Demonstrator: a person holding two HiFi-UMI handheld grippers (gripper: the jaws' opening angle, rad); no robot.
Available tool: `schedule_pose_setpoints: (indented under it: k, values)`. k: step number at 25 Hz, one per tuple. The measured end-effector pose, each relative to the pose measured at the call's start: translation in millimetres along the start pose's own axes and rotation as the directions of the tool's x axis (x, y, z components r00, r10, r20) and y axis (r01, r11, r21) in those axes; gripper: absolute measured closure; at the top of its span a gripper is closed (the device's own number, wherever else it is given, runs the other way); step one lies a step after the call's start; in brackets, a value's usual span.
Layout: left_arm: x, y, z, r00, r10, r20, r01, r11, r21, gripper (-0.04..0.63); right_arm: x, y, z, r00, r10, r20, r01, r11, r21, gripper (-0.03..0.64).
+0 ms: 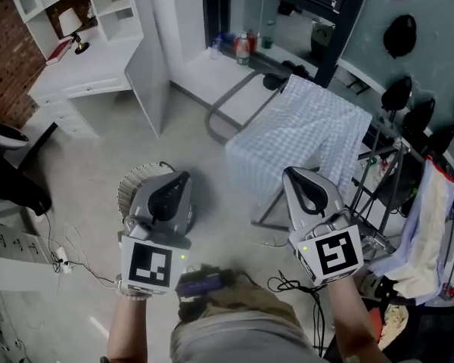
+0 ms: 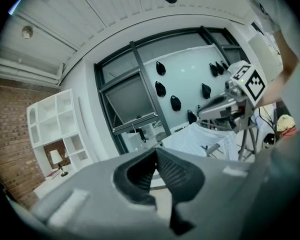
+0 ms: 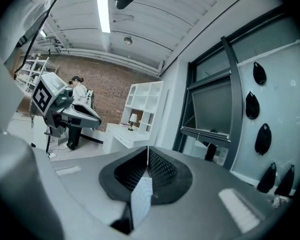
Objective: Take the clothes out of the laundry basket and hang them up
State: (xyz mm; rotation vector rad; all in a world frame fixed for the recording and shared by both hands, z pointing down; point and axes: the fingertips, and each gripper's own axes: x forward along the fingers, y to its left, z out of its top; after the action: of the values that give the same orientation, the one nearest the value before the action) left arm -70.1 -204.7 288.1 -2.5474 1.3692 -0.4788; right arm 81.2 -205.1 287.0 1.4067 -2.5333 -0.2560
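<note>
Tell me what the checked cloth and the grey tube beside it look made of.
The checked cloth looks like thin woven fabric, probably cotton, matte: it drapes in soft folds. The grey tube is likely painted metal: smooth, bent in a clean curve.

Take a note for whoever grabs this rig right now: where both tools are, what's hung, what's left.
Left tool: shut, empty, held over the laundry basket in the head view.
Right tool: shut, empty, in front of the checked cloth's lower edge.
Done: checked cloth is draped over the drying rack; other garments hang on a stand at far right.
Left: the basket's inside is hidden behind the left tool. Check it and hang whatever remains.
</note>
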Motion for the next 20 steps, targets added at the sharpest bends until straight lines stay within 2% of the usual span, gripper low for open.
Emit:
schedule_pose_setpoints:
  k: [4,9,20]
  values:
    - [-33,19,-20,0.999,0.033,-0.033,-0.036,0.996,-0.082,0.601,16,41,5,0.996,0.085,-0.003,-0.084,0.996,0.013,0.607]
    - [-65,27,-50,0.992,0.075,-0.100,-0.084,0.993,-0.086,0.601,25,81,6,0.988,0.150,-0.030,-0.149,0.988,0.029,0.607]
    - [-107,34,-89,0.982,0.108,-0.158,-0.134,0.977,-0.165,0.601,36,122,1,0.978,0.201,-0.047,-0.199,0.979,0.048,0.607]
